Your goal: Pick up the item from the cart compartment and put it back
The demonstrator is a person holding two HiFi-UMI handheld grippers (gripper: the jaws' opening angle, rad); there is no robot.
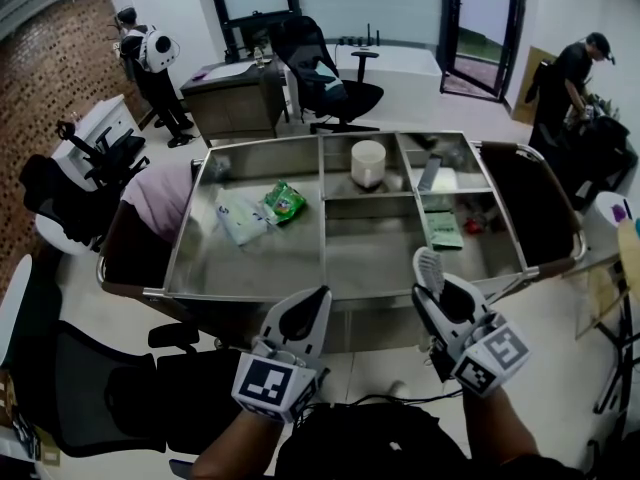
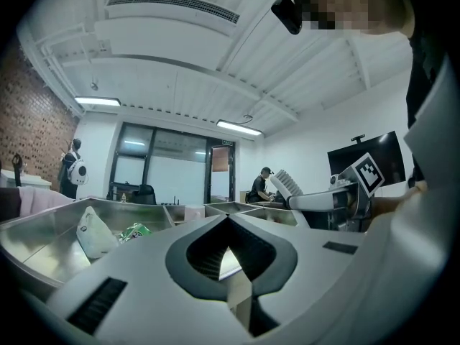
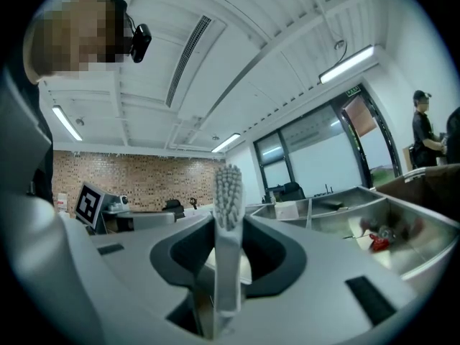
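Observation:
A steel cart [image 1: 322, 268] with several compartments stands in front of me. My right gripper [image 1: 433, 288] is shut on a white brush [image 1: 428, 266], whose bristled head sticks up past the jaws above the cart's near right edge. The right gripper view shows the same brush [image 3: 228, 192] upright between the pads of that gripper [image 3: 228, 228]. My left gripper [image 1: 317, 300] hovers at the cart's near edge, shut with nothing in it; its tips meet in its own view [image 2: 228, 220]. A white pouch [image 1: 240, 218] and a green packet [image 1: 285, 201] lie in the left compartment.
A white cup [image 1: 368, 163] sits in the far middle compartment, a dark flat item [image 1: 428, 173] and a green packet [image 1: 443, 230] to the right. Black office chairs [image 1: 330, 78] and a desk [image 1: 235, 93] stand behind. One person [image 1: 150, 58] stands far left, another [image 1: 570, 78] far right.

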